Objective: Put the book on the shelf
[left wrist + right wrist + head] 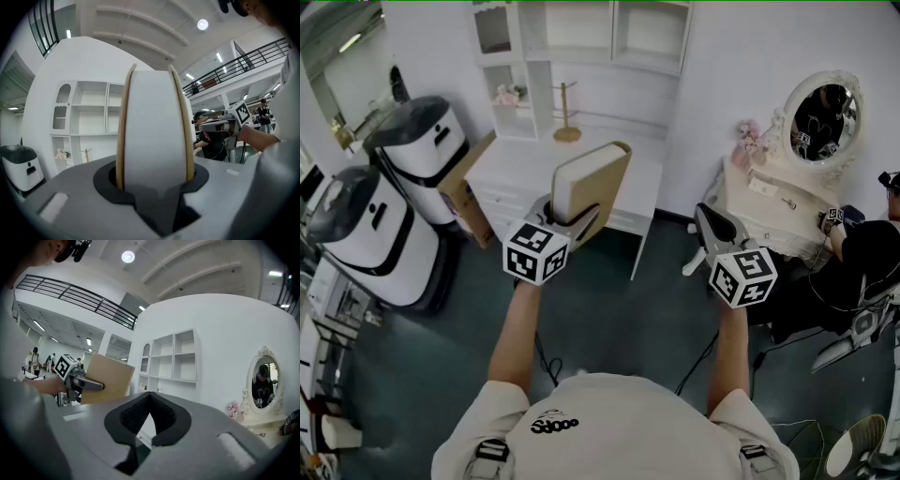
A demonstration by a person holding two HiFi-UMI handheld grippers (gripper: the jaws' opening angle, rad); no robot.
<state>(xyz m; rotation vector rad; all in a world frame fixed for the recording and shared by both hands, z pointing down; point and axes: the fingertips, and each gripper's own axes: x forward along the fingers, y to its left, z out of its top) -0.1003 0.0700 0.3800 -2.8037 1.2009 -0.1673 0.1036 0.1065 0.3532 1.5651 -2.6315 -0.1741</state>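
Book (592,183) is in the air over the front edge of the white worktop (520,171), standing nearly upright with its tan covers on either side and the white page block facing back toward the person. The left tool (154,183) has it clamped at the bottom edge: its jaws are partly spread to the book's thickness and press on both covers. The right tool (149,404) hangs at 3 o'clock from the left one, well apart from the book, with its jaws drawn together and nothing between them.

The shelf (612,33) rises against the wall at 12 o'clock from the book, and its open compartments look bare apart from a few small ornaments on the lower left.

This reads as the carrying step: the book is gripped and raised but not yet at the shelf. The next move probably calls for lifting the book higher and forward toward 12 o'clock, lining its narrow edge up with an open compartment, and holding it upright so it slides in without catching a divider.
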